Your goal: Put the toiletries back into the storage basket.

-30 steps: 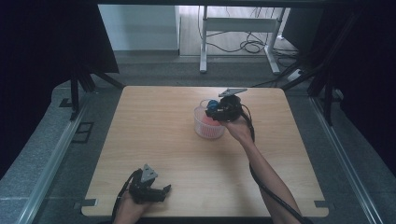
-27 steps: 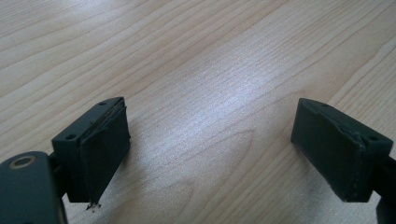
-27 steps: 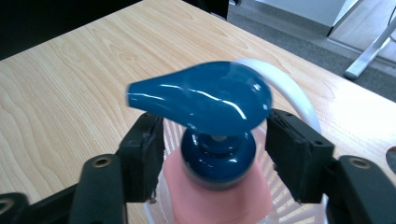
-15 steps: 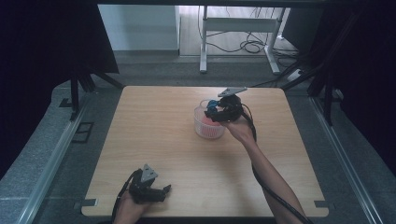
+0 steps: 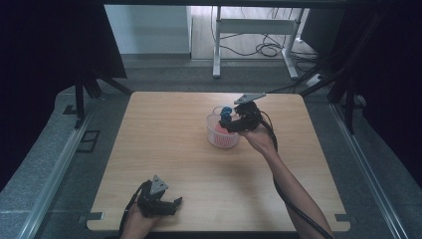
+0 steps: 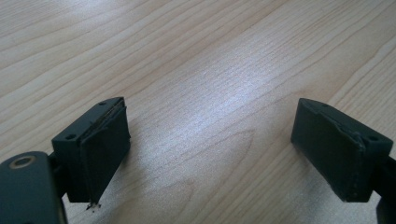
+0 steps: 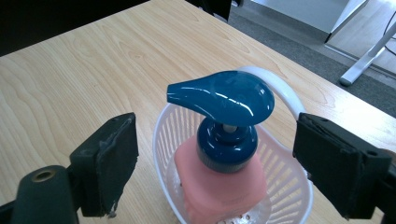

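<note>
- Landmark: white basket point(image 5: 222, 133), standing on the wooden table point(image 5: 164, 149) a little beyond its middle, toward the right. All places below are given from it.
- Soap bottle point(image 7: 223, 184), pink with a blue pump point(image 7: 224, 100), stands upright inside the basket. Spout points away from the basket's white handle point(image 7: 275, 86), which arcs behind the pump in the right gripper view.
- Right gripper point(image 5: 233, 121) hovers at the basket's right rim, just above it. Jaws spread wide, nothing between the pads; the pump sits between and beyond them, untouched.
- Left gripper point(image 5: 171, 205) rests on the table well apart from the basket, toward the near left corner. Jaws also wide, holding nothing; bare wood between them in its own view.
- Step in hand, as I judge it: either taking the bottle by the pump to lift it out, or letting go after setting it in. The frames do not settle which.
- If grasping: bring the pads down to the blue collar point(image 7: 227, 147) under the spout rather than the spout itself, which is glossy and tapered and would likely slip.
- Keep the far pad clear of the handle; it lies close to that jaw's path.
- Close square on the collar, then lift straight up. The basket looks light and may ride up with the bottle.
- The left gripper could pin the basket rim if it does.
</note>
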{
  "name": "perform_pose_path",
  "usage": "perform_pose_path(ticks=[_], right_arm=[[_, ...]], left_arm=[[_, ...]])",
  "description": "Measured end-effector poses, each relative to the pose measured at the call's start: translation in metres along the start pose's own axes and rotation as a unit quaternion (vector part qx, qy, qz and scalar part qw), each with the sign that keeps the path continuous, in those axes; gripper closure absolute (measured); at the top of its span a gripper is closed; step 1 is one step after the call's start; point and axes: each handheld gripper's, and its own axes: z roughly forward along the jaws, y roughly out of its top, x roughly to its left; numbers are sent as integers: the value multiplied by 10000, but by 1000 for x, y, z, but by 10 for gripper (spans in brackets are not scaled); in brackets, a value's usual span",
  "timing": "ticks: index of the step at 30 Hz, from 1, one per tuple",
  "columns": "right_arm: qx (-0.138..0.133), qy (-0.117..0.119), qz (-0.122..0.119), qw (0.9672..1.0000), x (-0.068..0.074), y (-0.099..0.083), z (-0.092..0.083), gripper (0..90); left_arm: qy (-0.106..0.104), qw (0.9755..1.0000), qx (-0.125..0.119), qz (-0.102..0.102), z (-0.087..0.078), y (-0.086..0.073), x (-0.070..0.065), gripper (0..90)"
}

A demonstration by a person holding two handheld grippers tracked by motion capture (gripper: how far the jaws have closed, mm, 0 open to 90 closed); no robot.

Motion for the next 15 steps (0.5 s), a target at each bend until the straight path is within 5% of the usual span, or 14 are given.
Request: perform_pose_path(ticks=[15], right_arm=[[101, -78, 51, 9999, 6, -6, -14, 35]], left_arm=[[0, 10000, 2, 3, 0, 0, 0, 111]])
